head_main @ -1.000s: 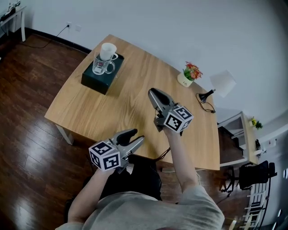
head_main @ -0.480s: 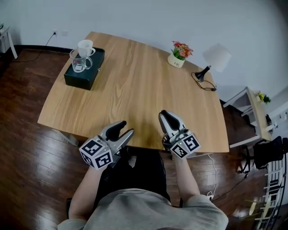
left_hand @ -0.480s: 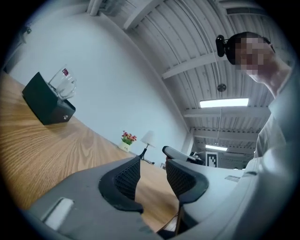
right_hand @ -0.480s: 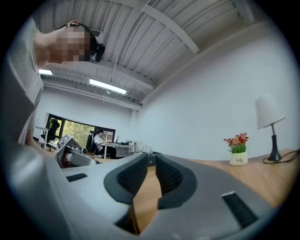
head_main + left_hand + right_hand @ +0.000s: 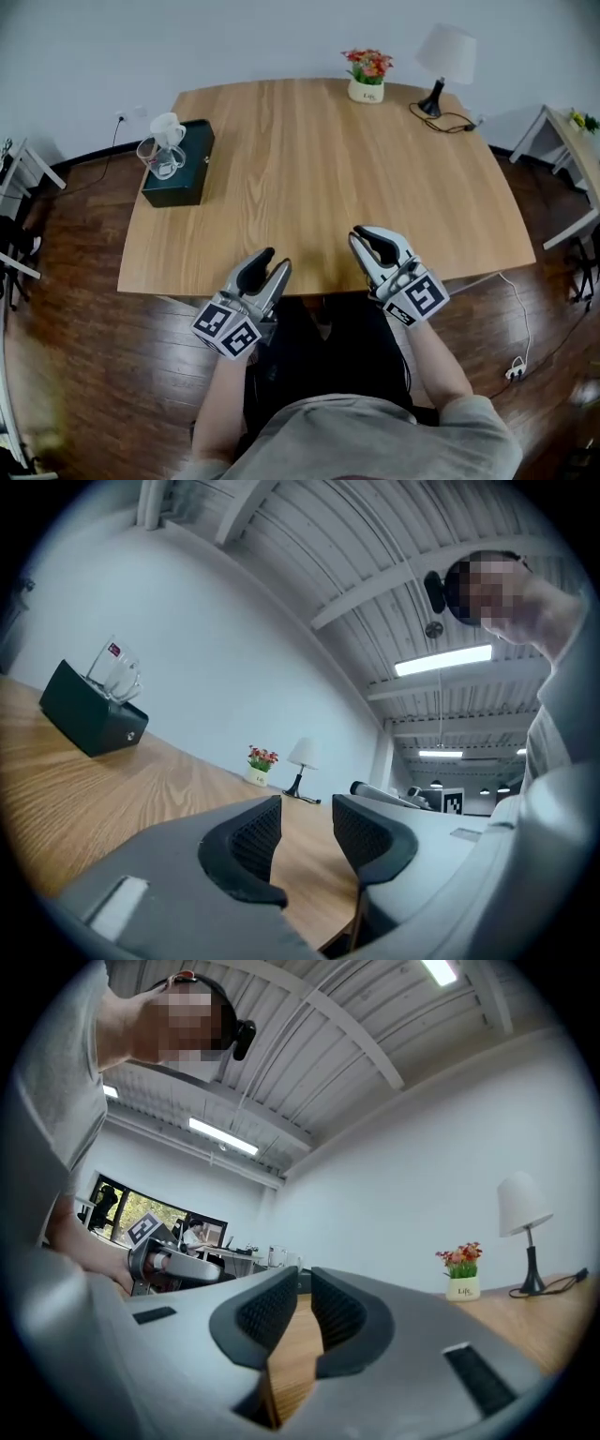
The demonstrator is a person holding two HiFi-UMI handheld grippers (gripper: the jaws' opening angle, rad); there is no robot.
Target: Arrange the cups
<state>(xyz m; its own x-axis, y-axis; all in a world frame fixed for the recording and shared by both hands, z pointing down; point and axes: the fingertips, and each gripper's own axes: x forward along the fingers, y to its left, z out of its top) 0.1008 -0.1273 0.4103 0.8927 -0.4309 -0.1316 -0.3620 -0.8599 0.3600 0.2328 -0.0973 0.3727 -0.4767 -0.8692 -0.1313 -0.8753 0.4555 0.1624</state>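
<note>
Two cups sit on a dark box [image 5: 186,176] at the far-left corner of the table [image 5: 309,169], about ten o'clock from the grippers and well apart from both. They are a clear glass mug [image 5: 154,157] and a white cup [image 5: 169,128].

Handling, as a judgement:
- The glass mug is likely stiff, smooth and breakable, and slippery under hard pads.
- It is light enough for one gripper.
- The best hold looks like the handle or one wall at the rim, squeezed gently.
- The white cup seems light; pinch its rim.
- If the two are nested, lifting one may drag the other, so the second gripper should steady it.

Looks:
- The mug is see-through with a side handle.
- The white cup is plain and leans at the mug's mouth, at twelve o'clock of it.
- I cannot tell whether it sits inside the mug or just behind it.

Left gripper [image 5: 274,262] is at the near table edge, at seven o'clock. Its jaws are modestly apart with nothing between them, only bare tabletop beyond.

Right gripper [image 5: 373,240] is at five o'clock on the near edge. Its jaws are drawn all but together with a thin slit left, and they hold nothing.
</note>
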